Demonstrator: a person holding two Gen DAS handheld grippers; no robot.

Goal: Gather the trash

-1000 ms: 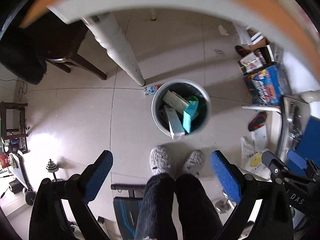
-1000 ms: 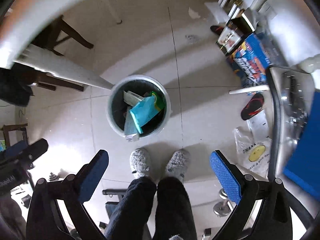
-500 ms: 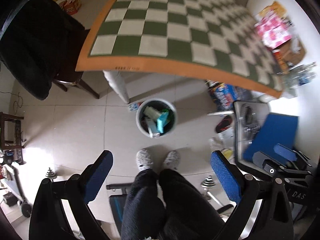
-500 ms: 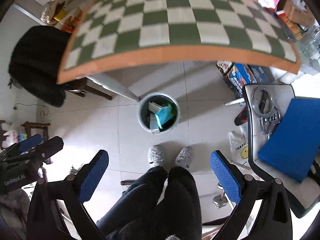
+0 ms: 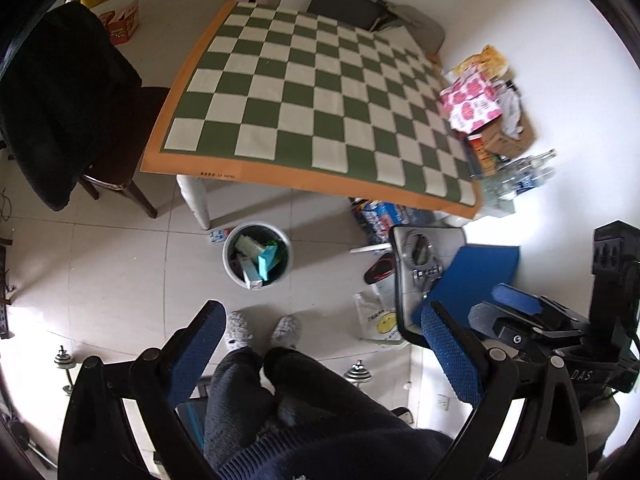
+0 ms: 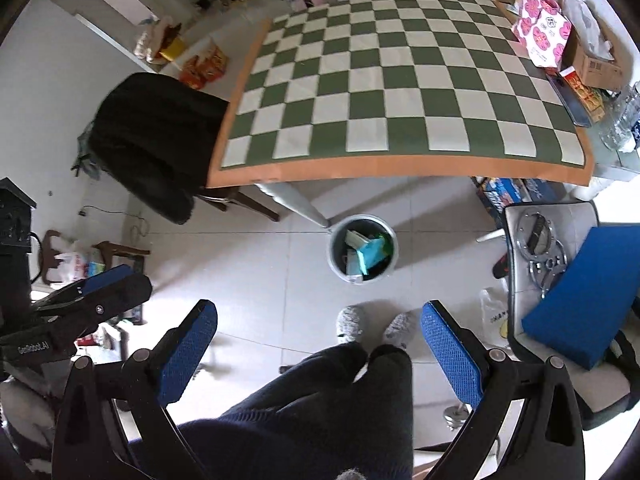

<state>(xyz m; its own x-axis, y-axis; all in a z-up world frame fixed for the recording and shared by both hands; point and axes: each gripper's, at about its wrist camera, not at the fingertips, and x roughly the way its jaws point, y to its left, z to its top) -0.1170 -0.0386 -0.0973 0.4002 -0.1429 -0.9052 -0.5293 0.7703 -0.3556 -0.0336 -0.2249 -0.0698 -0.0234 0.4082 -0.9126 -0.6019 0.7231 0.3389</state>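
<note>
Sitting far below both open fingers [image 5: 452, 356], full trash bin [image 5: 230, 258]

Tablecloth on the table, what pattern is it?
Green-and-white checks, orange border; clearest in right wrist view.

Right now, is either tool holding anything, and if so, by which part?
Nothing is held. The left tool and right tool both stand open and empty, high above the bin, which already has trash inside.

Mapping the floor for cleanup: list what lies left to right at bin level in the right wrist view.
Left gripper → trash bin → red slipper → grey chair seat with metal rings → blue cushion.
</note>
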